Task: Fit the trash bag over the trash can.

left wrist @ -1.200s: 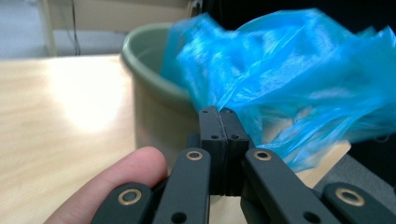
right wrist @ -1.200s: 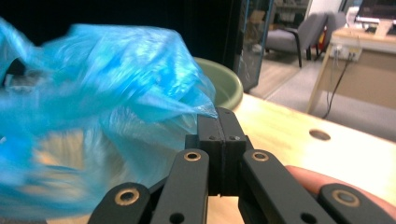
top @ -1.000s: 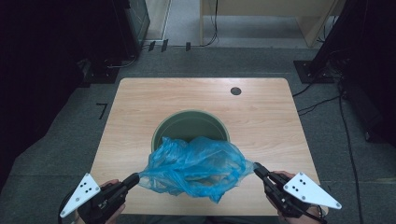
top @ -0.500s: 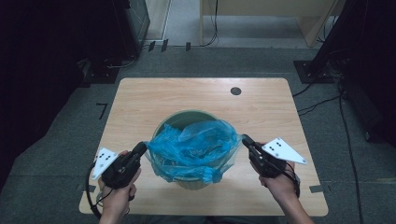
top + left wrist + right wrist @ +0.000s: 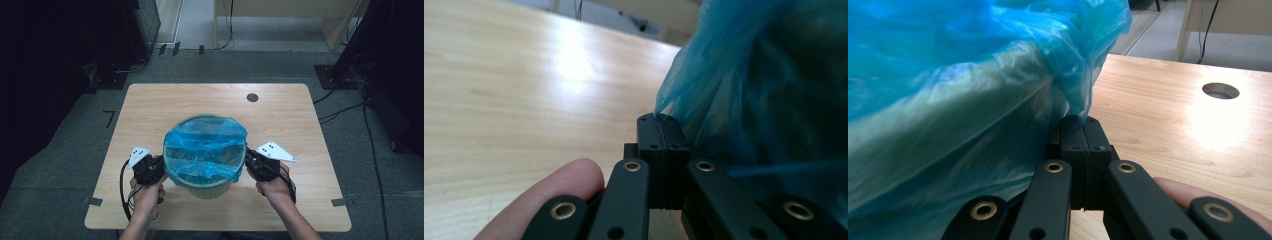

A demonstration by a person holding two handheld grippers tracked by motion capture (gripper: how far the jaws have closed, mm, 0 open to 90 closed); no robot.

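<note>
Your left gripper [image 5: 156, 168] at lower left of the bin [image 5: 210, 187], jaws pressed together on the blue bin liner [image 5: 205, 150], your right gripper [image 5: 251, 162] likewise pinching its opposite edge, liner stretched over the bin rim at centre of the wooden table [image 5: 150, 110].

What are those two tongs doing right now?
Left tongs: closed, pinching the blue bag.
Right tongs: closed, pinching the bag's other side.

Blue bag [image 5: 205, 150], green bin [image 5: 210, 189], pale wood table [image 5: 150, 110]
</note>
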